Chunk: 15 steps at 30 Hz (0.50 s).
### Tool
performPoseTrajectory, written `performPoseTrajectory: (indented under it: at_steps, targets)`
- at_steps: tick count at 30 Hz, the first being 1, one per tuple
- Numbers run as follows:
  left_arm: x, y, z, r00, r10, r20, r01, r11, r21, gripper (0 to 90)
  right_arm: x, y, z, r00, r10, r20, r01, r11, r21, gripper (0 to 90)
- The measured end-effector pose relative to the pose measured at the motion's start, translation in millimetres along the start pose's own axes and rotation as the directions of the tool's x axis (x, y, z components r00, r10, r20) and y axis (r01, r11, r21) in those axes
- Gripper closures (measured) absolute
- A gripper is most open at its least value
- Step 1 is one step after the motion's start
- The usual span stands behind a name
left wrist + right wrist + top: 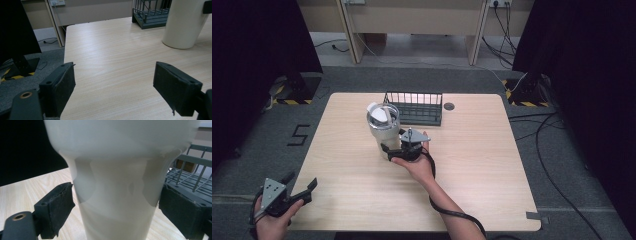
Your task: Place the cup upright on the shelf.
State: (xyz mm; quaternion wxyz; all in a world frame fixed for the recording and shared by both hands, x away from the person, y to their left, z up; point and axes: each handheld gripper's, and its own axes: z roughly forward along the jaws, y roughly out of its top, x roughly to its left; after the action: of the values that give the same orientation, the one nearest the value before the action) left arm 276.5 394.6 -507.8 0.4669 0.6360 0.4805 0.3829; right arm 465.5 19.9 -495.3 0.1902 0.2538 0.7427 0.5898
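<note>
A tall cream tumbler (384,127) with a clear lid stands upright on the wooden table (482,165), just in front of a dark wire rack (414,107). My right gripper (391,146) reaches in from the right at the tumbler's lower part. In the right gripper view the tumbler (117,195) sits between the two spread jaws of the gripper (116,205), which stands open with small gaps on both sides. My left gripper (303,180) is held off the table's front left corner, open and empty. In the left gripper view (115,85) it faces the tumbler (183,22) from afar.
The wire rack (187,175) stands directly behind the tumbler, near the table's far edge, and also shows as the rack (150,15) in the left gripper view. A round cable hole (449,106) lies right of it. Cables run over the floor on the right.
</note>
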Motion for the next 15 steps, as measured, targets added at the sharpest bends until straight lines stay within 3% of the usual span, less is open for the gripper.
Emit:
performPoseTrajectory:
  at_steps: [15]
  targets:
    - [0.0, -0.3, 0.1, 1.0000, -0.001, 0.003, 0.001, 1.0000, 0.000, 17.0, -1.0, 2.2, 16.3, 0.9999, 0.015, -0.006, -0.015, 0.999, -0.028, 7.7]
